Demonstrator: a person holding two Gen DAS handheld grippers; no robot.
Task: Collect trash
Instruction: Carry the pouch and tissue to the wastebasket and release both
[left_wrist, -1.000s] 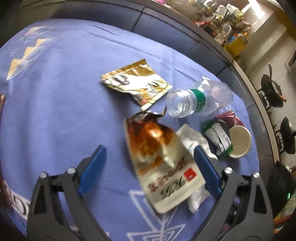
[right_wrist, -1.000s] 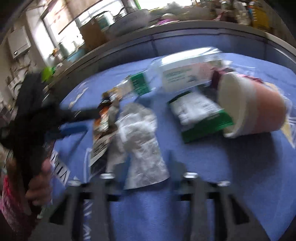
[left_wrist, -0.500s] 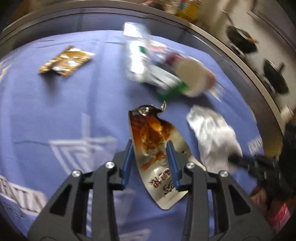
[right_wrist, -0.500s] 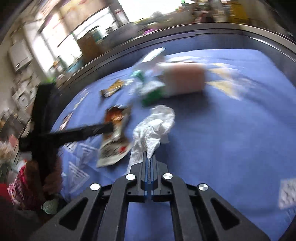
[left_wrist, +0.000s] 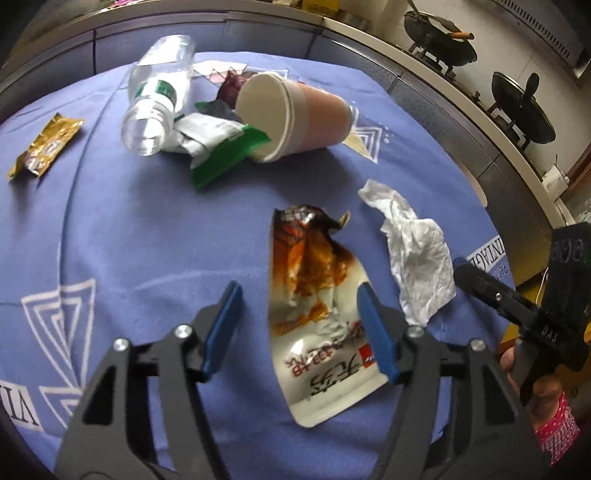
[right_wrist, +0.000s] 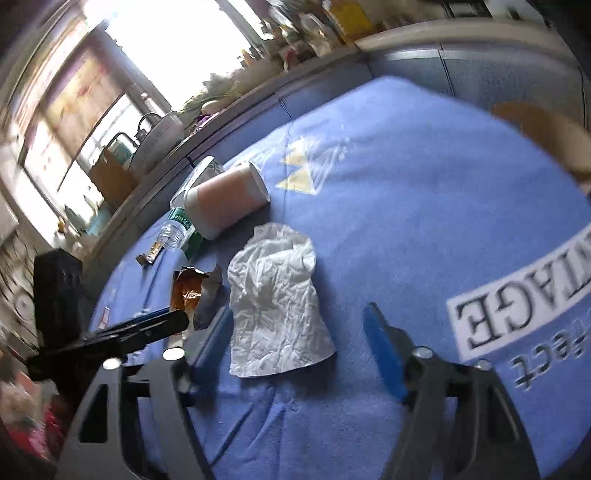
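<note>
While both grippers hang over the table (left_wrist: 155, 229) with its blue patterned cloth, their jaws are opening. The left gripper (left_wrist: 299, 325) straddles a torn food pouch (left_wrist: 317, 314) that lies flat on the cloth; the pouch sits between the blue pads, with a clear gap on the left side, and its right edge is close against the right pad (left_wrist: 373, 332), though contact cannot be told. The right gripper (right_wrist: 299, 343) stands wide over a crumpled white tissue (right_wrist: 275, 302), whose lower left edge lies near the left pad; the rest of the span is bare cloth.

In the left wrist view, the tissue (left_wrist: 413, 254) lies at about 2 o'clock from the pouch, just beside it, with the tip of the right gripper next to its lower edge. At 11 o'clock from the pouch a heap of litter lies well apart: a tipped paper cup (left_wrist: 291, 114), a clear plastic bottle (left_wrist: 159, 92) on its side, and a green-and-white wrapper (left_wrist: 221, 147) tucked between them, touching both. A gold wrapper (left_wrist: 44, 146) lies alone at 10 o'clock, near the cloth's edge.

In the right wrist view the cup (right_wrist: 225, 195) lies at 11 o'clock from the tissue, the pouch (right_wrist: 188, 291) at 9 o'clock.
</note>
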